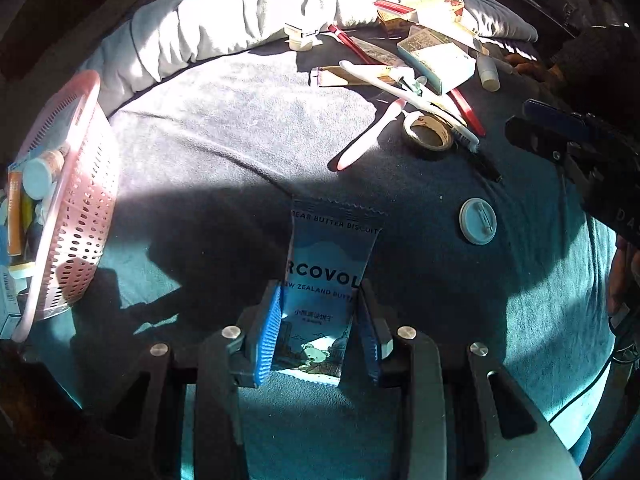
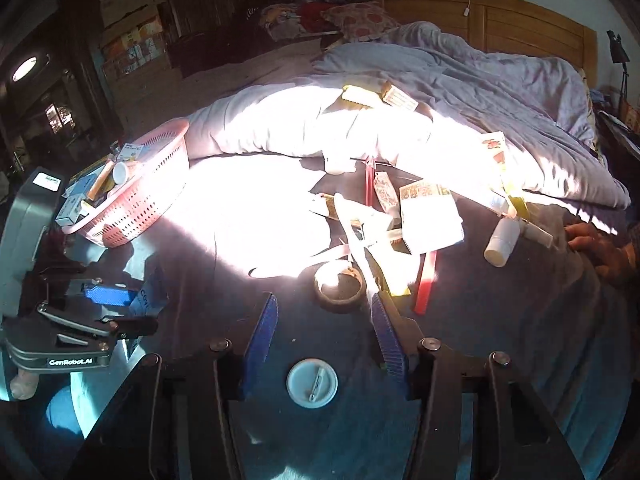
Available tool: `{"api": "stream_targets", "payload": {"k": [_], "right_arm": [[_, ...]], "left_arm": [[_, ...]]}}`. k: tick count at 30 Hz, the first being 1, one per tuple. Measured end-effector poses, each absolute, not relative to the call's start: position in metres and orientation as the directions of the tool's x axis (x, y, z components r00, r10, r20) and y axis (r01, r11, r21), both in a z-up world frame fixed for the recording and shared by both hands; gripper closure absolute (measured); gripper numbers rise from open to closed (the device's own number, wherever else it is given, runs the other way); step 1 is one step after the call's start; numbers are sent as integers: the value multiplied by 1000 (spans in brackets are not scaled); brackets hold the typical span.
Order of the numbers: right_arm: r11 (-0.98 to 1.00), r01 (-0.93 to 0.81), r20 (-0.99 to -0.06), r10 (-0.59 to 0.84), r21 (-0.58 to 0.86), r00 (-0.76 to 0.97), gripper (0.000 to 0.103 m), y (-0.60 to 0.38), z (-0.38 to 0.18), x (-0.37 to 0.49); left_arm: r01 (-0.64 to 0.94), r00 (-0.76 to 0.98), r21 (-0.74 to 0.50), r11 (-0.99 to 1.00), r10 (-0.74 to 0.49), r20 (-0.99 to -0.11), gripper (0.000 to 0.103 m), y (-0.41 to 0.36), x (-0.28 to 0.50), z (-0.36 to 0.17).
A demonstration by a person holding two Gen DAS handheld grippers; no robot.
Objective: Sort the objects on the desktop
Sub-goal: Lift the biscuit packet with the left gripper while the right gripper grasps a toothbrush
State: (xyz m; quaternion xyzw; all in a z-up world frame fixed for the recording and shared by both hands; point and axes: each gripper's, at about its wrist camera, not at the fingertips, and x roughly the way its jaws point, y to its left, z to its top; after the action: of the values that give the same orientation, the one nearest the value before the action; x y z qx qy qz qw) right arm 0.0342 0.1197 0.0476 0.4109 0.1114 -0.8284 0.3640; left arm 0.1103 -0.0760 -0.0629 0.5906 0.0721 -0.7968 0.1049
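Two blue ribbed pads of my left gripper (image 1: 316,336) pinch the lower half of a pale-blue foil biscuit packet (image 1: 328,280), its long axis running straight out along my fingers; the pink perforated plastic basket (image 1: 80,216) where sorted things sit lies off to that gripper's left, nearer this hand than the other. My right gripper (image 2: 324,344) stands apart on nothing, jaws straddling a round pale-blue plastic lid (image 2: 312,384) lying flat on the dark blanket (image 2: 500,340) just below them; beyond waits a brown tape roll (image 2: 339,286).
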Motion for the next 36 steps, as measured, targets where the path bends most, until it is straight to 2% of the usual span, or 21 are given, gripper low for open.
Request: {"api": "stream_targets", "payload": {"k": [2, 4, 8, 20, 25, 26, 27, 30, 36], "right_arm": [[-697, 710, -776, -501, 100, -383, 57, 102, 40, 13], [-681, 725, -791, -498, 102, -356, 63, 86, 30, -3], [-678, 730, -820, -462, 83, -336, 68, 64, 9, -29], [-716, 695, -894, -353, 69, -275, 75, 44, -35, -68], [-717, 695, -893, -346, 55, -287, 75, 36, -39, -73], [-716, 697, -892, -336, 34, -301, 85, 34, -39, -72], [-712, 702, -893, -328, 19, -309, 89, 33, -39, -70], [-705, 709, -891, -329, 10, -314, 91, 36, -38, -64], [-726, 677, -837, -443, 123, -322, 91, 70, -10, -44]], "left_arm": [[261, -288, -8, -965, -70, -955, 65, -81, 109, -63], [262, -299, -9, -965, -73, -951, 65, -84, 107, -62], [269, -308, -20, -963, -66, -949, 65, -91, 103, -65], [285, -324, -69, -956, -28, -946, 65, -99, 96, -71], [286, -325, -83, -955, -15, -946, 65, -98, 93, -72], [287, -325, -79, -955, -19, -946, 65, -97, 93, -71], [286, -327, -78, -955, -21, -945, 65, -97, 93, -71], [289, -332, -84, -954, -18, -943, 65, -97, 93, -70], [300, -331, -87, -950, -18, -943, 65, -97, 94, -70]]}}
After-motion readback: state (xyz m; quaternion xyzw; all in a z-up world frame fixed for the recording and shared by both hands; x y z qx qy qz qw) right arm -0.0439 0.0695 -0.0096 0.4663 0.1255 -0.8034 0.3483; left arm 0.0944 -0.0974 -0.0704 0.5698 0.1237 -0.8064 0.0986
